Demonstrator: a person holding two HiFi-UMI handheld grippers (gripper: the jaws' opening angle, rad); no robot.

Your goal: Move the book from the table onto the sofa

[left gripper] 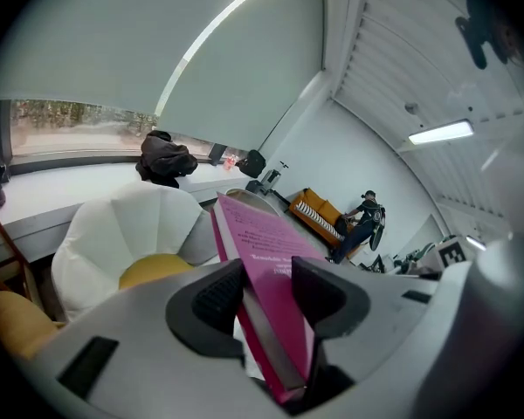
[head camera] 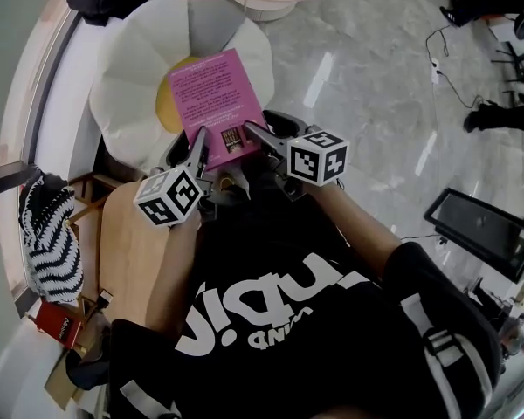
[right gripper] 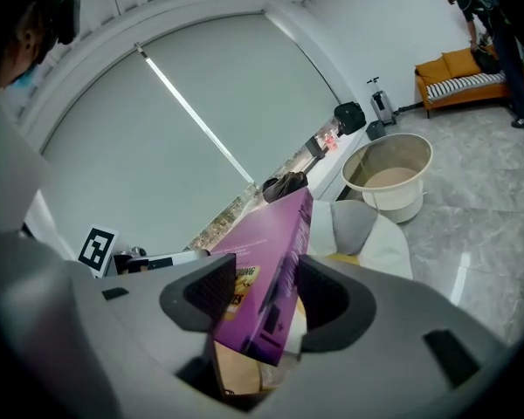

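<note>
Carry step in hand. Book (head camera: 217, 99) in mid-air, above white flower-shaped seat (head camera: 131, 77), likely the sofa. Left gripper (head camera: 196, 145) clamped on book's near edge, right gripper (head camera: 255, 134) clamped beside it. Next: lower book flat onto cushion, then open both jaws.

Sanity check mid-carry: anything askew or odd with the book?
Nothing damaged or spilled. The pink book is pinched at its near edge by the left gripper and right gripper, above the white flower-shaped seat. It sits slanted between the right jaws, not square.
</note>
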